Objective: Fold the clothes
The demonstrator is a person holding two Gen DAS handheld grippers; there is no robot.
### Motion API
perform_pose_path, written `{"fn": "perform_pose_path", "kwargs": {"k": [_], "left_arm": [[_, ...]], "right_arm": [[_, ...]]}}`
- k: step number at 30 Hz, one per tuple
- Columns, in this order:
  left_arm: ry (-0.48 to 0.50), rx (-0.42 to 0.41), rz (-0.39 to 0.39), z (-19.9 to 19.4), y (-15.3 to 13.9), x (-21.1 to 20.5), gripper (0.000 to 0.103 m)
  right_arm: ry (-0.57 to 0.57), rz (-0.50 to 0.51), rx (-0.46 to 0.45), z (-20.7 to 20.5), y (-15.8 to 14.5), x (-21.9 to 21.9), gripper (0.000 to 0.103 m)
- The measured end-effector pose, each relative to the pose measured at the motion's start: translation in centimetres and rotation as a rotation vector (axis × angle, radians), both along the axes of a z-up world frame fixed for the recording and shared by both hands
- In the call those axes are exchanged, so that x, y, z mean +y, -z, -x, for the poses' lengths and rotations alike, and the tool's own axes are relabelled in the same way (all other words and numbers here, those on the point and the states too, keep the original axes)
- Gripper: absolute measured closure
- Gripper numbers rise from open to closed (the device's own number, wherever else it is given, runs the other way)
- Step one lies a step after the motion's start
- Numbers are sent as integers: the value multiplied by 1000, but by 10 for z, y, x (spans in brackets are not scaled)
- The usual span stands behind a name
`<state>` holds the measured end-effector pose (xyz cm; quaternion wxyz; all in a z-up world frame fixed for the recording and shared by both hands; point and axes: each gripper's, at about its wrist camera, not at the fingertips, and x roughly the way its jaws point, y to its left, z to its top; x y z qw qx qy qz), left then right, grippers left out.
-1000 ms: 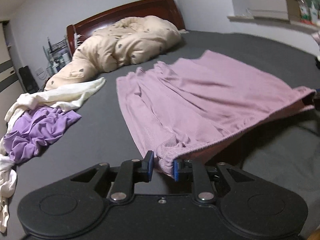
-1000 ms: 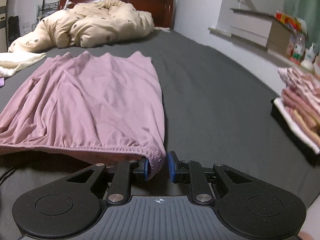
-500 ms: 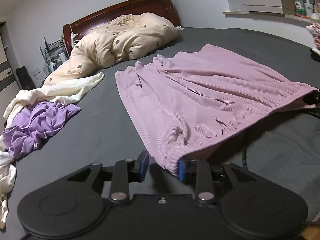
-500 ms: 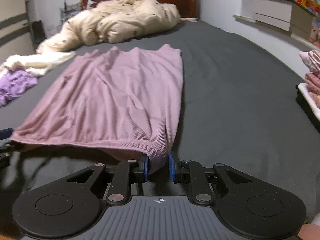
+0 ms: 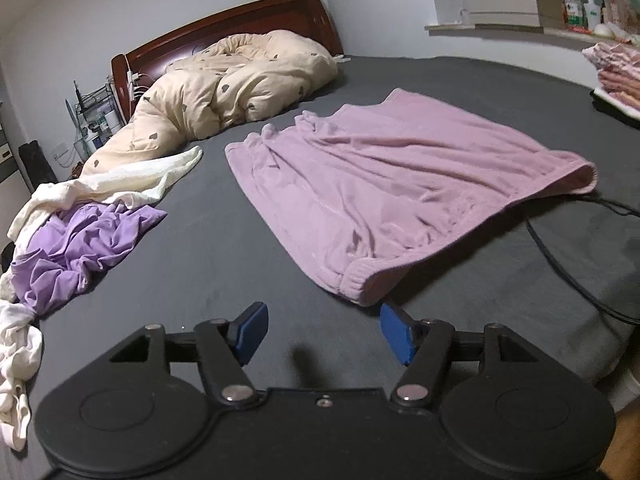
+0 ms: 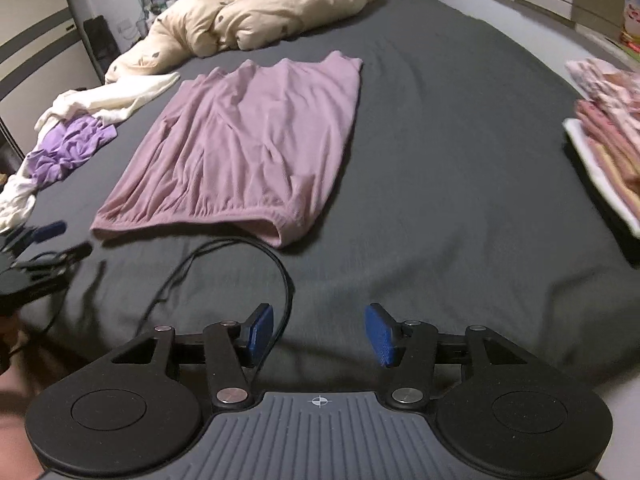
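A pink ribbed skirt lies spread flat on the dark grey bed sheet, its elastic waistband toward me; it also shows in the right wrist view. My left gripper is open and empty, just short of the waistband's near corner. My right gripper is open and empty, well back from the waistband. The left gripper also shows at the left edge of the right wrist view.
A crumpled purple garment and white clothes lie left of the skirt. A beige duvet is heaped by the headboard. A stack of folded pink clothes sits at right. A black cable trails across the sheet.
Both grippers have opened and let go of the skirt's waistband, which has dropped onto the bed. Both have pulled back from it, the right one farther.
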<state>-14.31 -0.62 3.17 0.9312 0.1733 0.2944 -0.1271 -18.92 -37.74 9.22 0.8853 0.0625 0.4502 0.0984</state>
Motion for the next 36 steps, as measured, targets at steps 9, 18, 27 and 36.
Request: {"fn": "perform_pose_path", "kwargs": {"k": [9,18,27,36], "left_arm": [[43,-51,87,-8,-22,-8,37],[-65,-56,169,-54,-41,19,33],[-163,27,279,-100,-29,37,41],[-90,84,334,-95,-3,42,55]], "right_arm": [[60,98,20,79,-107,-43,51],[-73,161,-29,86,-196,-6,51],[-328,47,-343,-21,-165,90,51],[-364,-189,-280,-249,-125,202,51]]}}
